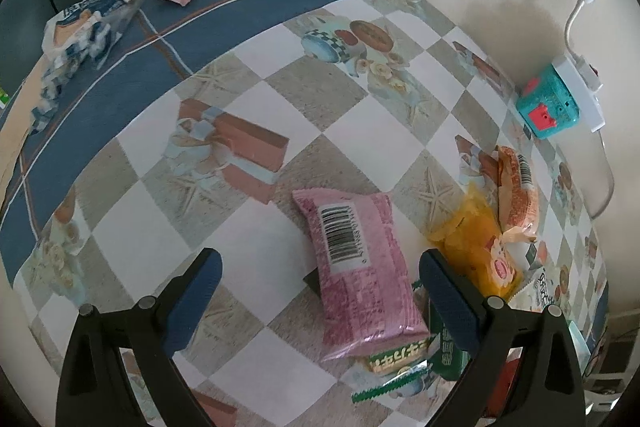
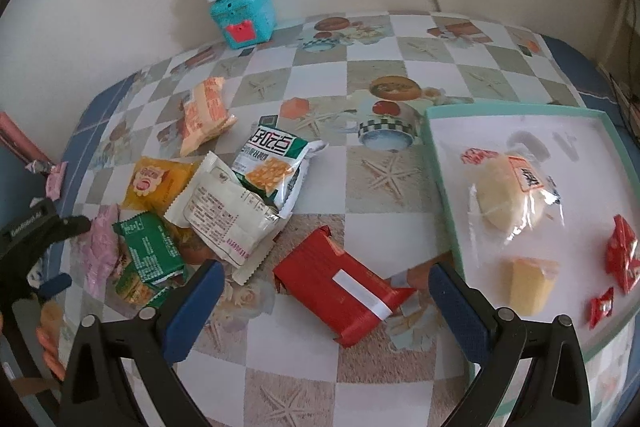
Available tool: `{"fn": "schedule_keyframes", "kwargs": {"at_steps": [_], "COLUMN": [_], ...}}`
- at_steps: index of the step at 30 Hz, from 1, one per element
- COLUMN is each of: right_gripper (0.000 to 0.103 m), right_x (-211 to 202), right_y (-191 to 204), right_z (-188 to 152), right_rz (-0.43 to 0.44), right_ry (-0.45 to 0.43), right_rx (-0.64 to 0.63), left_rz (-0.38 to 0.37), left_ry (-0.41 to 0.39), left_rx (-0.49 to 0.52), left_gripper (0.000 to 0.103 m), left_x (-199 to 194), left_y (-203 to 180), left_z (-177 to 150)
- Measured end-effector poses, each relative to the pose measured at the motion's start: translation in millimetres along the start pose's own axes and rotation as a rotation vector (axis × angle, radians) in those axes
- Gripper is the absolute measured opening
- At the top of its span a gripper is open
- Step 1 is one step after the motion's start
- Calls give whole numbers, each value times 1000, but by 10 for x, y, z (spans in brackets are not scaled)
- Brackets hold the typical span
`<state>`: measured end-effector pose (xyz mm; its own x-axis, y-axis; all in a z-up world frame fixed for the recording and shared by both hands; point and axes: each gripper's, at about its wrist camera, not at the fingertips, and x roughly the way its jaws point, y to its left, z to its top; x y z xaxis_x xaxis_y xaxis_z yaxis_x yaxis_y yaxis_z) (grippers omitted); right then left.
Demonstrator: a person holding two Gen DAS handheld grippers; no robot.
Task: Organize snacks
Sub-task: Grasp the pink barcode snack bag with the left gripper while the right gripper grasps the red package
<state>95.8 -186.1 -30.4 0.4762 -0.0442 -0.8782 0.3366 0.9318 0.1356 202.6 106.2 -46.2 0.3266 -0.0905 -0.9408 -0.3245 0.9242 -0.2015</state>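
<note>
Pink snack pack [image 1: 360,267] between wide-open left tool [image 1: 320,291] fingers, unheld.

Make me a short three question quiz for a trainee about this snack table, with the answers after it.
1. True or false: the right gripper is shut on the red packet.
2. What lines up between the open fingers of the left gripper?
A. the pink packet
B. the teal toy
C. a banana
3. Fill in: the wrapped bun lies inside the ___.

Key
1. False: its fingers are apart, with the packet on the table between them.
2. A
3. The green-rimmed tray.
</note>
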Motion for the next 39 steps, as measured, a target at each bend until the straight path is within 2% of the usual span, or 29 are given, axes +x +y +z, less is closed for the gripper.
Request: {"fn": "schedule_keyframes", "kwargs": {"at_steps": [10,19,25,30,33,38,39], "right_gripper": [103,98,95,80,71,48,46], "right_x": [216,336,290,259,279,319,323], "right_y": [38,-30,132,291,323,316,309], "right_z": [-13,-66,-100,-120,-144,-175,-173], "right_rz": [7,-6,77,66,25,-35,-43], "right_ry": [35,81,114,112,110,116,117], "right_rx": [-40,-23,-46,-105,-127,-149,-150], "left_rz": [9,52,66,62,48,37,35], "left_ry": [15,36,34,38,44,42,40], "left_rx": [79,72,51,55,61,84,91], "left_gripper": [99,98,98,95,84,74,69], "left_x": [122,185,141,130,134,168,164], "left_y": [-172,-121,-3,42,20,-88,-105], "left_z": [16,29,42,39,28,43,39]}}
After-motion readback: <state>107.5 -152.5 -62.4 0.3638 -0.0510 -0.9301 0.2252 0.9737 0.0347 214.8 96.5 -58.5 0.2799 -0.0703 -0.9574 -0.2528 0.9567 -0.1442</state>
